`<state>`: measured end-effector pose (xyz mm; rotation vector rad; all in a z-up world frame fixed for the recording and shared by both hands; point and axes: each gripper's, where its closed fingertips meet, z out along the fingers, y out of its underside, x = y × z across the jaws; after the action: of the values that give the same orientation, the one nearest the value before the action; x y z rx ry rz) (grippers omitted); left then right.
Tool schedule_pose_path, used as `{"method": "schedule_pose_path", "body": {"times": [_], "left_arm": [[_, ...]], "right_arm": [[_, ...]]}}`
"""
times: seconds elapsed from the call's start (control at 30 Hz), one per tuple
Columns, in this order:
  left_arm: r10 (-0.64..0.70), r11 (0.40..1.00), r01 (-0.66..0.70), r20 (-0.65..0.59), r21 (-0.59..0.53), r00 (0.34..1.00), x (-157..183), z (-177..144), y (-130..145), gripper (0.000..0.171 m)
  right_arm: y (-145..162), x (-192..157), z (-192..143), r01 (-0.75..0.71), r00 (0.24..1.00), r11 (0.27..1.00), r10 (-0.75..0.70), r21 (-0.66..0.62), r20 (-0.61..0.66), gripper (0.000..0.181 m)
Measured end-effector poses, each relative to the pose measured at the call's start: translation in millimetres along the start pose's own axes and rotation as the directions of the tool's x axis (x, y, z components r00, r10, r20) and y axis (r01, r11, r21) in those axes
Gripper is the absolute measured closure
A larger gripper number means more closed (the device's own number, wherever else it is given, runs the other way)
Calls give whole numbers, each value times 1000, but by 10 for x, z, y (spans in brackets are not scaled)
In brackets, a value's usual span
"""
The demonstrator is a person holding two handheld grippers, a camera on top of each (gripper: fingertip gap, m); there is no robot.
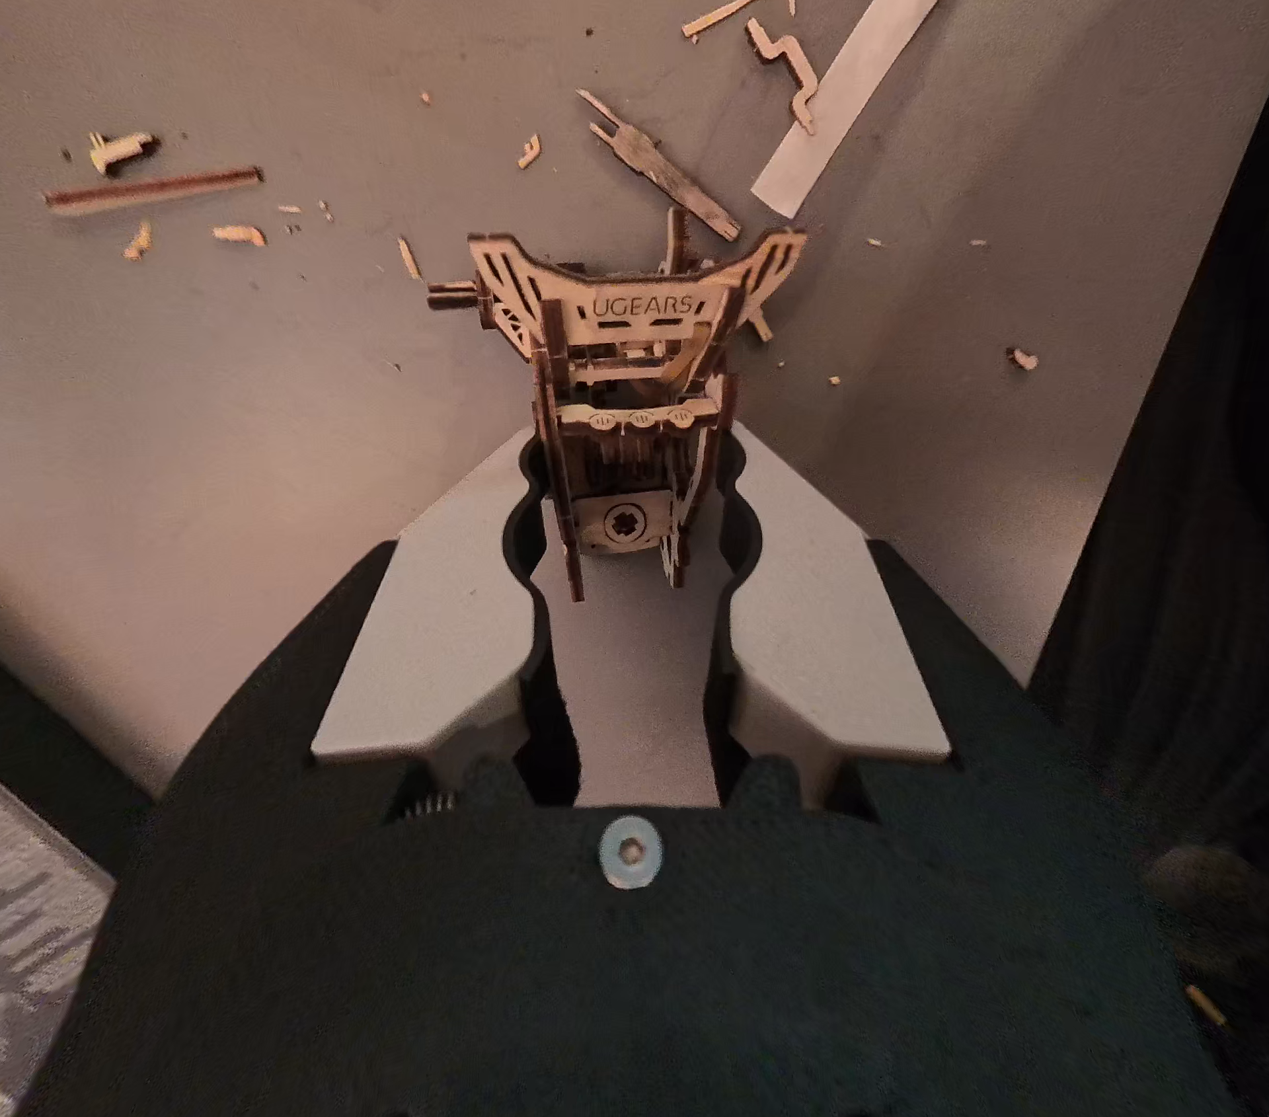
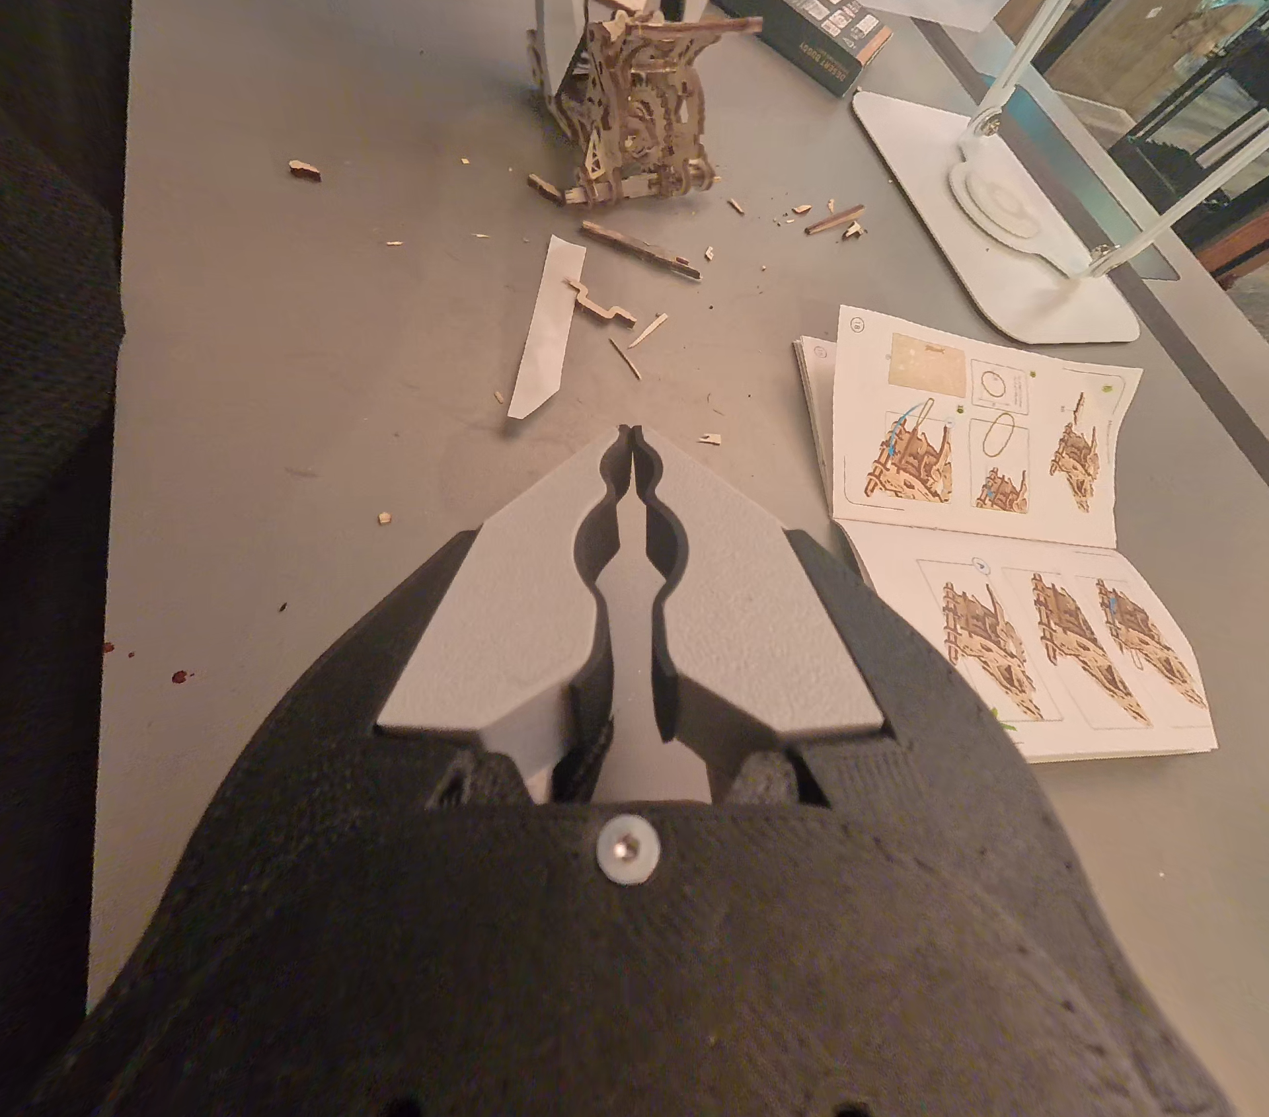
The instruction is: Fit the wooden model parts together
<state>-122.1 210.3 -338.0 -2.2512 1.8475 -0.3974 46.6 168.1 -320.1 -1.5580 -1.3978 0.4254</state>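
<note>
The half-built wooden model (image 1: 628,397) stands on end on the grey table (image 1: 240,20), clamped in the left gripper (image 1: 628,507), light and brittle, best held by its solid frame, while the right gripper (image 2: 630,438) hovers clenched, empty.

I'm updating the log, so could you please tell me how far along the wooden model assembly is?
Done: the wooden model is largely built, with frame and gears in place. In hand: the left gripper holds it upright on the table; the right gripper is shut and empty. Left: a zigzag piece and a dark strip lie loose, unfitted.
</note>
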Motion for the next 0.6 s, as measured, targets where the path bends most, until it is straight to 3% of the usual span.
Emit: {"method": "schedule_pose_path", "body": {"times": [0.23,0.6], "left_arm": [[100,994,-100,-18,-39,995,-155,14,-43,120],[-82,994,73,119,78,989,-47,-206,181,110]], "right_arm": [[0,-3,0,3,1000,1000,-3,1,1,181],[-73,143,-90,-35,997,997,40,74,-71,181]]}}
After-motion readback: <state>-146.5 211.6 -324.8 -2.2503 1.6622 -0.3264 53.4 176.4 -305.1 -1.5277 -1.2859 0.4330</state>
